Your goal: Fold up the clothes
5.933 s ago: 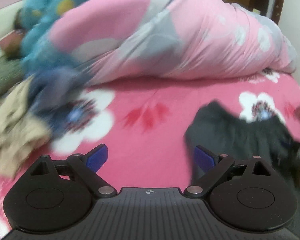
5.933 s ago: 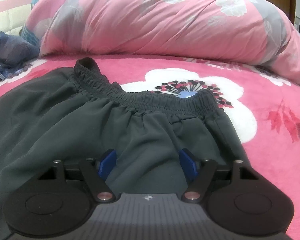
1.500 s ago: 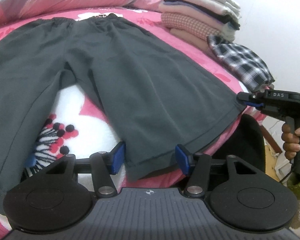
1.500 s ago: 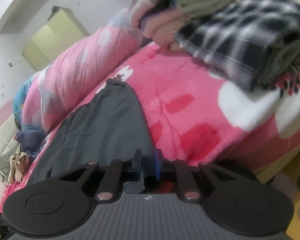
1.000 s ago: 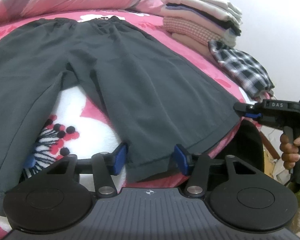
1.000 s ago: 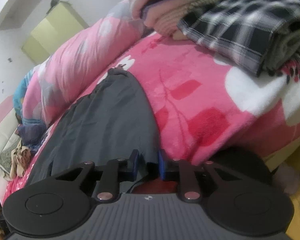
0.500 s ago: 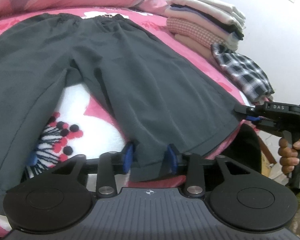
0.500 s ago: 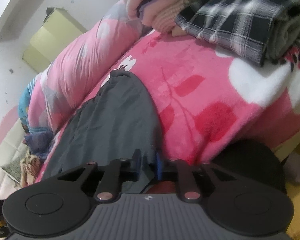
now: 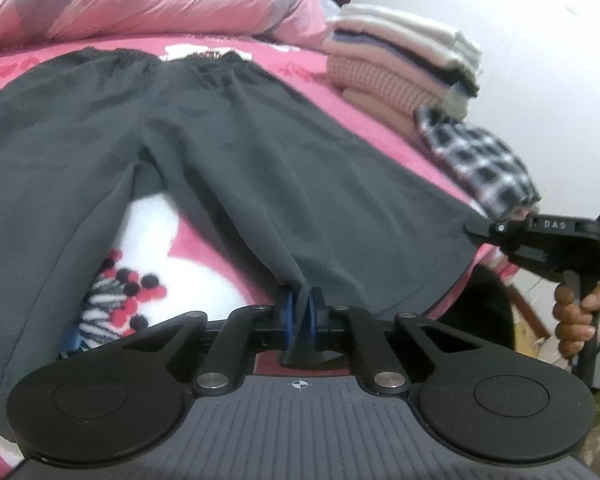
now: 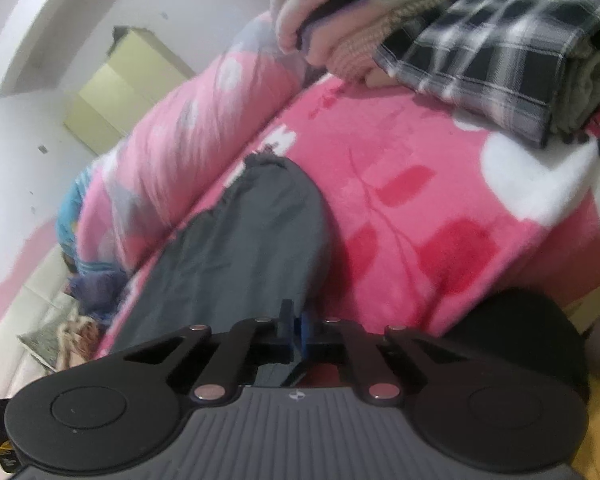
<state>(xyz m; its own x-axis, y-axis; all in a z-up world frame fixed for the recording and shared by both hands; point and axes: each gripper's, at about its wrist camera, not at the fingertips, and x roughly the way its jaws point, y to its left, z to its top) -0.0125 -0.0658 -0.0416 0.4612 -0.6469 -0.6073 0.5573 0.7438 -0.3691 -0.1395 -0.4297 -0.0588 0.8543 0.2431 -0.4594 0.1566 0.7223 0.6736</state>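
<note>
on the pink bed, dark shorts, hem corners hidden inside clamped left gripper and right gripper

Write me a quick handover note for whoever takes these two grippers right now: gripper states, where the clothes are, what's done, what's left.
Left gripper: shut on the inner corner of the dark shorts' right leg hem.
Right gripper: shut on the same hem's outer corner.
Shorts lie spread flat on the pink blanket, waistband towards the quilt.
Done: shorts laid out, both hem corners pinched; folded stack and plaid garment sit to the right.
Left: every fold, probably this leg over the other first, then stacking.
</note>
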